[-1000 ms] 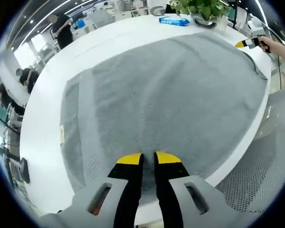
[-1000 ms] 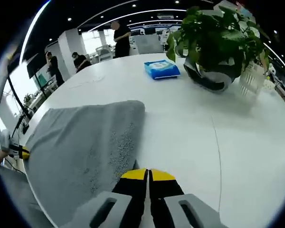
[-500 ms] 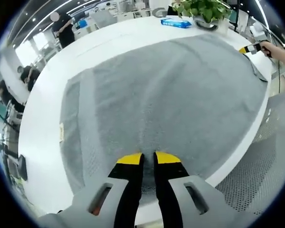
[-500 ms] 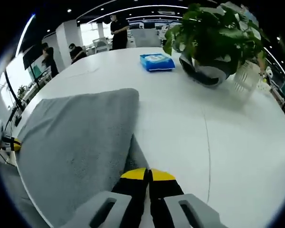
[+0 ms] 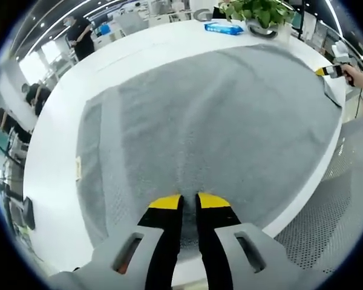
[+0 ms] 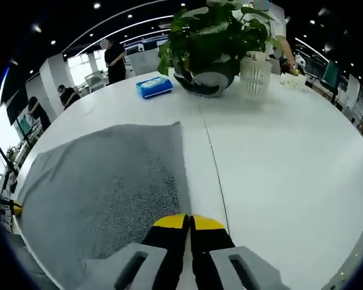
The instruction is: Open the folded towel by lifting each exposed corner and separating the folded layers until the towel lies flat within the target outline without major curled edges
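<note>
The grey towel (image 5: pixel 212 121) lies spread over most of the white desk (image 5: pixel 54 163). The left gripper (image 5: pixel 189 203) pinches its near edge, jaws almost together on the cloth. The right gripper (image 6: pixel 188 222) has its jaws closed at the towel's corner; whether cloth is caught there cannot be told. The terry looks soft, limp and light, best taken by its corners and hems. A small tag (image 5: pixel 78 170) shows no legible writing.

Open-plan office: long white table (image 6: pixel 278 139), potted plant (image 6: pixel 209 36), ceiling downlights.
</note>
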Demonstrator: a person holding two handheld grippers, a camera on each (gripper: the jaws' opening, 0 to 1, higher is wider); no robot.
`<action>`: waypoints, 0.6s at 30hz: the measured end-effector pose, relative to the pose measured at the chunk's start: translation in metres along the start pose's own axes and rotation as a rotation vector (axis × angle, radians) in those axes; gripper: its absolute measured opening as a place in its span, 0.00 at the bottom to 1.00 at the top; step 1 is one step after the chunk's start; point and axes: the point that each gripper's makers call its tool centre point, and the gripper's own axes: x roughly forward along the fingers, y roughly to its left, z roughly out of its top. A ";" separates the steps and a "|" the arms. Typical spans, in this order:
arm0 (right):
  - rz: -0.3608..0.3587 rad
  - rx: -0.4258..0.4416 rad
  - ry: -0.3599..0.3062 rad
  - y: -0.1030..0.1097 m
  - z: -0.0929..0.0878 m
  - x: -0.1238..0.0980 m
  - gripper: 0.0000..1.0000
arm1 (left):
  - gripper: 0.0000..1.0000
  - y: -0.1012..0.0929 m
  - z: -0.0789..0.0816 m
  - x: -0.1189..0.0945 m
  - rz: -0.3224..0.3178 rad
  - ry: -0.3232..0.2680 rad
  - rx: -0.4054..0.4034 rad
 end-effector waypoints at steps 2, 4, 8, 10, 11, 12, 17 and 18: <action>-0.043 -0.056 -0.024 -0.001 0.004 -0.006 0.00 | 0.08 0.000 0.000 0.000 0.001 -0.001 0.002; -0.056 -0.123 -0.070 0.006 0.015 -0.014 0.02 | 0.08 0.000 0.000 0.000 0.001 -0.001 0.000; 0.070 -0.142 -0.111 0.049 0.026 -0.020 0.03 | 0.08 0.000 0.001 0.000 0.001 0.000 0.004; 0.188 -0.219 -0.075 0.090 0.019 -0.022 0.05 | 0.08 0.000 0.001 0.000 -0.001 -0.001 0.001; 0.201 -0.237 -0.063 0.096 0.016 -0.022 0.08 | 0.08 0.000 0.001 0.000 -0.001 -0.002 0.000; 0.239 -0.288 -0.016 0.113 0.005 -0.025 0.11 | 0.08 0.001 0.001 0.000 -0.001 -0.003 -0.002; 0.254 -0.362 0.084 0.133 -0.040 -0.038 0.12 | 0.08 0.001 0.001 0.000 0.002 -0.011 -0.016; 0.243 -0.361 0.089 0.130 -0.043 -0.038 0.12 | 0.08 0.001 0.001 0.000 0.002 -0.013 -0.019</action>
